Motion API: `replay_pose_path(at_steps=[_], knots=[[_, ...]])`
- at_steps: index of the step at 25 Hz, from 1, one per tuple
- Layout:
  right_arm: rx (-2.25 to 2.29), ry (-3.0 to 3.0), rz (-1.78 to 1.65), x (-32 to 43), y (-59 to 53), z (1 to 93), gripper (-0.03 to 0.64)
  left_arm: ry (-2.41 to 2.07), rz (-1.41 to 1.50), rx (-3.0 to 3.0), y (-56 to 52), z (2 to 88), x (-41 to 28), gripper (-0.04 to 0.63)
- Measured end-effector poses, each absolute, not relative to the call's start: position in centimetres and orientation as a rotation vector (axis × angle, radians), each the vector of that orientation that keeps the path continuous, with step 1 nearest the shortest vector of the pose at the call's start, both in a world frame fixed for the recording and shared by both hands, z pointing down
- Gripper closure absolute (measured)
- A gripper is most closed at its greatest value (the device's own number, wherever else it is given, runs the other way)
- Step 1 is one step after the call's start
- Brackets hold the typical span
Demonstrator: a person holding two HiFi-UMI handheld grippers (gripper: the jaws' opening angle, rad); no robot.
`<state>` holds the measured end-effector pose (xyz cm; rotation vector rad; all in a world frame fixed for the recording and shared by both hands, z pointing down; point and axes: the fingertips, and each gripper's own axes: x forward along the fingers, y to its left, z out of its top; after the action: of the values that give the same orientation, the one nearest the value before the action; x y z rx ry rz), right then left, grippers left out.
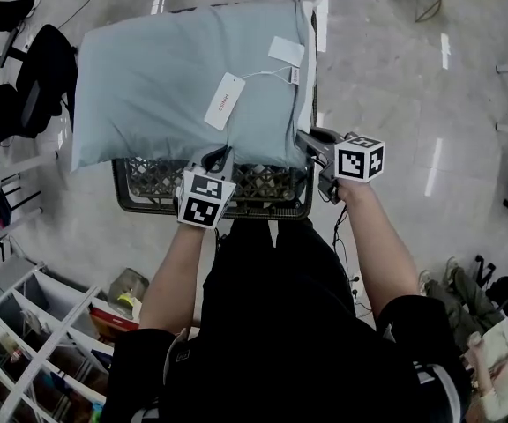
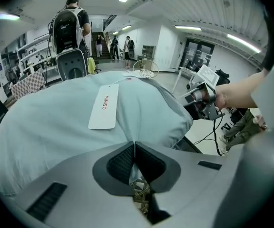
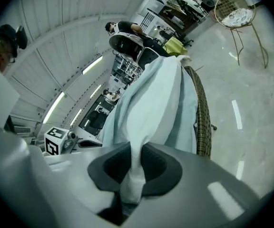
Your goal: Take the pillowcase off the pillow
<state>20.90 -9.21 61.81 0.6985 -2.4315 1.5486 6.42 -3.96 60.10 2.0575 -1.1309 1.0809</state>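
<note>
Head view: the pale blue fabric pillowcase (image 1: 175,77), with the pillow inside, lies on the black lattice basket (image 1: 148,192). Left gripper view: the left gripper (image 2: 135,145) has its jaws clenched on the hem above the basket's near edge. Right gripper view: the right gripper (image 3: 136,151) grasps a whitish fabric fold (image 3: 144,113). I would pull the two apart slowly.

Left hand-held gripper (image 2: 135,144) pinches the pillowcase (image 2: 56,127) edge.

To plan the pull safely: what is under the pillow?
A dark lattice basket sits under the pillow; only its near wall shows. Its inside and far side are covered.
</note>
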Motion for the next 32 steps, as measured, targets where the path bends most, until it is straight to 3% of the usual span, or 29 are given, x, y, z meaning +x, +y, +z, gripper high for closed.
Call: replay_pose_path(at_steps=[14, 19, 21, 23, 28, 32], knots=[[0.651, -2.526, 1.563, 22.7, -10.7, 56.2, 0.578, -1.277, 1.255, 2.076, -4.8, 57.1, -1.9, 0.589], [0.690, -2.481, 1.671, 22.3, -8.5, 57.0, 0.575, -1.341, 1.053, 2.030, -3.8, 56.9, -3.3, 0.560], [0.727, -2.451, 1.679, 22.1, -8.1, 57.8, 0.536, -1.363, 1.050, 2.016, -2.4, 57.1, -3.4, 0.470], [0.745, -2.408, 1.672, 22.3, -7.5, 58.7, 0.457, -1.384, 1.015, 1.963, -0.5, 57.8, -3.8, 0.432], [0.781, -2.273, 1.608, 23.4, -5.8, 61.6, 0.257, -1.472, 0.845, 1.757, 1.7, 60.4, -6.8, 0.417], [0.757, -2.244, 1.763, 22.5, -5.0, 62.3, 0.201, -1.487, 0.864, 1.782, -0.2, 61.2, -7.5, 0.417]])
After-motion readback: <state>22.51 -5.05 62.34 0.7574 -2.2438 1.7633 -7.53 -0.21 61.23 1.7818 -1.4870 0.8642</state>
